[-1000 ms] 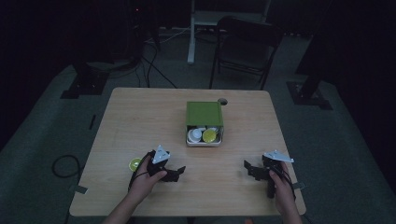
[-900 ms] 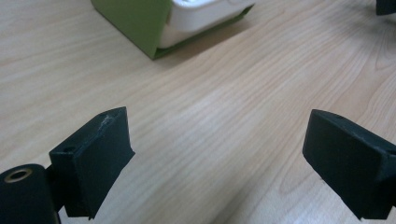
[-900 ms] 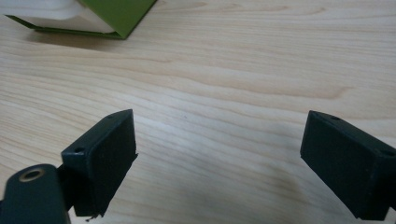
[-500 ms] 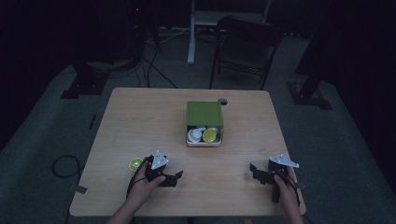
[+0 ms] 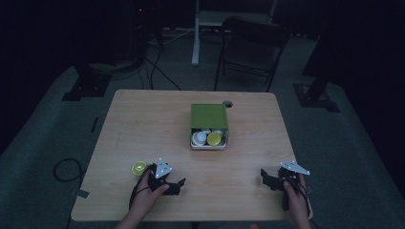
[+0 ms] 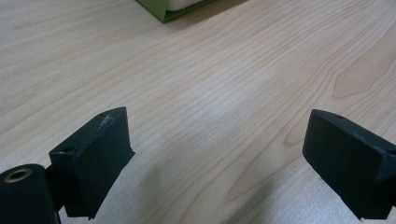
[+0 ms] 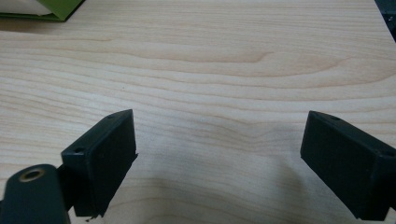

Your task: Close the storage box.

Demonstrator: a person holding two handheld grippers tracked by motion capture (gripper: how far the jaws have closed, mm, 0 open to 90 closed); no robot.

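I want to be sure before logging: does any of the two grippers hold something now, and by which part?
Nothing is held. The left gripper and the right gripper both stand open over bare table.

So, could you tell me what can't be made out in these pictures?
- Green box, high view: its lid covers the back part, so any contents there are hidden.
- Round pieces in the box: too small and dim to identify.
- Yellow-green disc beside the left gripper: too small to identify.
- Green box, both gripper views: cut off by the top edge.
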